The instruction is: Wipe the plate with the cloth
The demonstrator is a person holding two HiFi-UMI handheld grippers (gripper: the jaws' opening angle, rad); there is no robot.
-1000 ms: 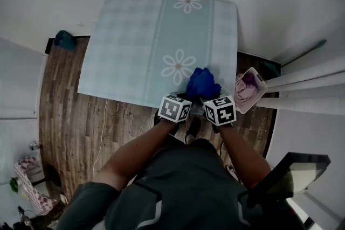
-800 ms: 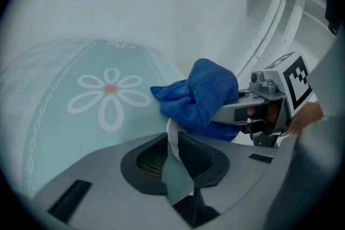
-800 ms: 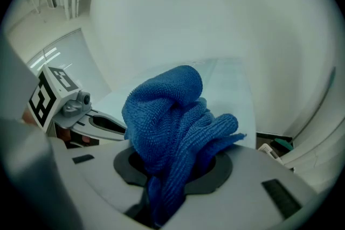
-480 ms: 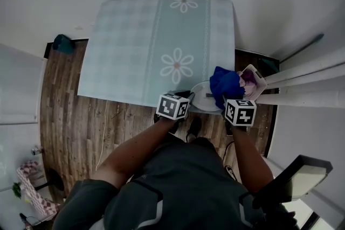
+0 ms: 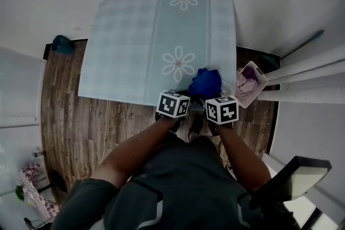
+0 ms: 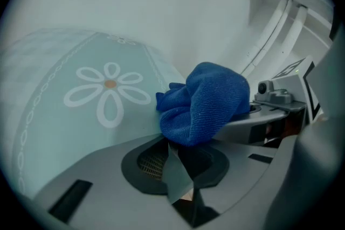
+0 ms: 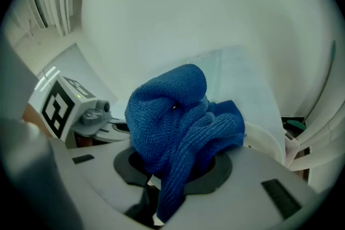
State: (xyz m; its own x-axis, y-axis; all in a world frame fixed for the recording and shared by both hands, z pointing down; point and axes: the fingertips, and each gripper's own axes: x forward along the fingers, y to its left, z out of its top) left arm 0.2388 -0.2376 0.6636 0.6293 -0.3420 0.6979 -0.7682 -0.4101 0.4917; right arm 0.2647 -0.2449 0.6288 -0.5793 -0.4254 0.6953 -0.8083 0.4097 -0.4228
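The blue cloth (image 5: 205, 82) is bunched up over the plate at the table's near right corner. My right gripper (image 5: 211, 97) is shut on the cloth (image 7: 178, 116), which spills out of its jaws and covers most of the plate. Only a white strip of plate rim (image 7: 265, 140) shows to the right of the cloth. My left gripper (image 5: 186, 95) sits at the plate's left side. Its jaws have just been closing, and a thin grey edge, apparently the plate's rim (image 6: 177, 172), is pinched between them. In the left gripper view the cloth (image 6: 207, 102) hangs just ahead, with the right gripper (image 6: 280, 99) behind it.
The table (image 5: 140, 40) has a pale teal cover with white flowers. A pink basket (image 5: 257, 79) holding purple cloth stands on the floor beside the table's right edge. White slats (image 5: 302, 83) run along the right. A dark teal object (image 5: 63, 43) lies on the wooden floor at left.
Half a second ago the right gripper held the cloth off to the plate's right, leaving the plate bare. It has now swung back left and covers the plate. The left gripper stayed put.
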